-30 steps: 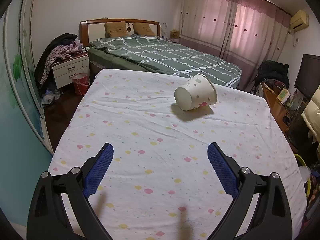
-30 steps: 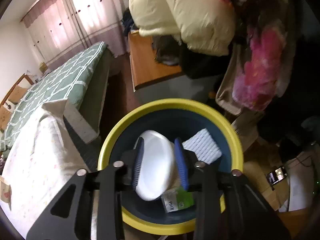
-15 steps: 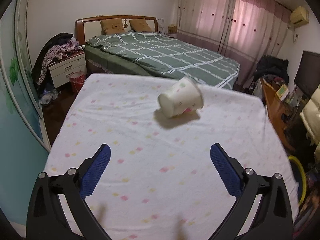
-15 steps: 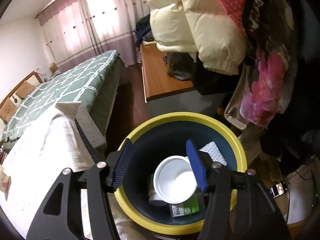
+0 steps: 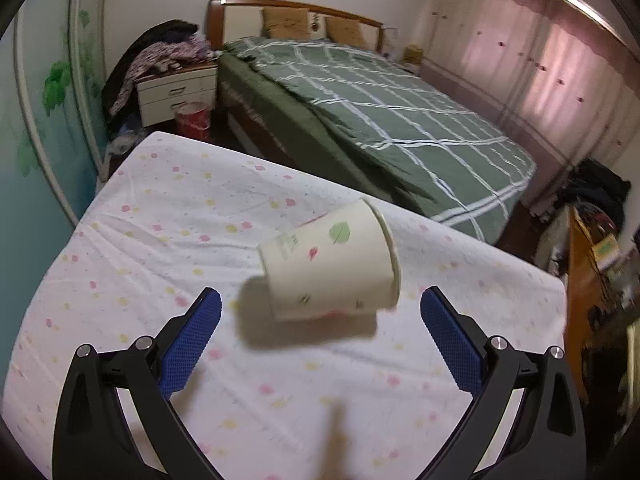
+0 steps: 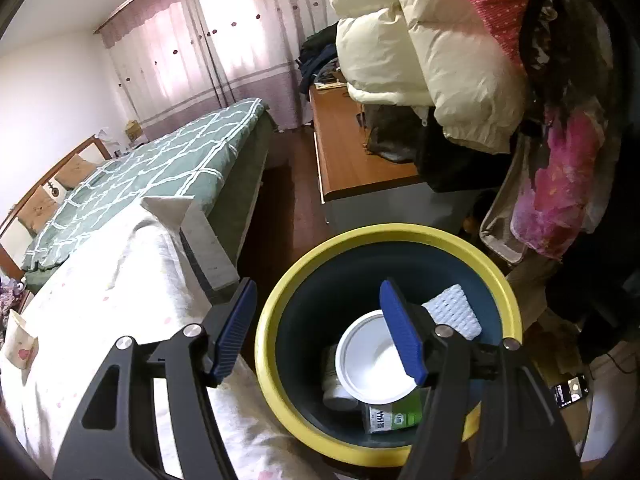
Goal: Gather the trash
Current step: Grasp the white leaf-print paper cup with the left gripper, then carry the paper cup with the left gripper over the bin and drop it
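Approaching the toppled paper cup (image 5: 328, 266): left gripper (image 5: 320, 318) jaws wide; straddle its sidewall, close gently to avoid crushing.

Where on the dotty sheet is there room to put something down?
The dotty sheet is bare left of the tipped paper cup, toward the teal wall, and near the open left gripper. The yellow-rimmed bin is crowded with trash.

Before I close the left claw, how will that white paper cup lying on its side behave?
The white paper cup lies on its side on the dotted sheet, so a nudge would probably roll it. Thin paper walls likely crush under a hard squeeze. It looks empty, probably light.
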A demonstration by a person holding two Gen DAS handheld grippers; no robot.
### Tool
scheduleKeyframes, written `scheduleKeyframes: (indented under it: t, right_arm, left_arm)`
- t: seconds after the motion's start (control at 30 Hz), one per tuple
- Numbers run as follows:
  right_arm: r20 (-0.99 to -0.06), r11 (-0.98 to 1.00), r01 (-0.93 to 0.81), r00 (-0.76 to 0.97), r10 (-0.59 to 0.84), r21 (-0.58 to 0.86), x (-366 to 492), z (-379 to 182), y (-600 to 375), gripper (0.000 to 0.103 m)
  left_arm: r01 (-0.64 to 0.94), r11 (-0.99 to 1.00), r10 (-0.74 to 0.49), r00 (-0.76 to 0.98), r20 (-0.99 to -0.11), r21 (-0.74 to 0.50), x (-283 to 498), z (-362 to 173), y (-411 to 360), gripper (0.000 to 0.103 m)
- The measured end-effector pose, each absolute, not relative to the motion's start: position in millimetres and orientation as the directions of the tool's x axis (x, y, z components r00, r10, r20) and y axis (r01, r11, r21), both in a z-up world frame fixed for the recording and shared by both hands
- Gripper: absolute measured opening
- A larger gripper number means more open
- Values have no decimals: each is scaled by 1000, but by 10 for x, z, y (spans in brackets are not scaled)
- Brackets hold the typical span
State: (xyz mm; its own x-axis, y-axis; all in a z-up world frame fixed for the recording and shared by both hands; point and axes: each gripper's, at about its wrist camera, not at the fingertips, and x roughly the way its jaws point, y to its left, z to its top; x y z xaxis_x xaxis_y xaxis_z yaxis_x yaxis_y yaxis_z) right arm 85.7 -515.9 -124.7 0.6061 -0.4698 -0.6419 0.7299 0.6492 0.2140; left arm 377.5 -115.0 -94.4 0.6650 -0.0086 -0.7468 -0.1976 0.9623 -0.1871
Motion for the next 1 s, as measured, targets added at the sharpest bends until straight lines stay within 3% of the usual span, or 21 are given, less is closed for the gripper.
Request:
scheduleKeyframes:
  t: [0.27,0.7,0.73,0.8,1.0]
  right_arm:
    - [-636,675,702,631,-443,226,890,-1248,-5128,63]
    - [-641,697,675,651,-407,243,934,-1272,-5113,64]
    - [-640,697,674,651,-407,243,934,-1272,-5112,64]
    - [-640,700,672,654,-404,244,938,-1274,-5112,64]
    - [-633,697,670,661,-402,257,904,-1267,-5128,64]
  left_arm:
    - [-300,948,115,629,-769,-104,4211,-1018,-1321,98]
    - [-375,920,125,551,-825,-111,4408,-1402,-1234,98]
    - [-377,919,122,553,-824,-117,4408,-1415,-1222,97]
    - [-362,925,114,552,-826,-114,4415,-1440,-1214,83]
    - [-269,960,95,580,-809,-80,4252,-1388,-1307,82]
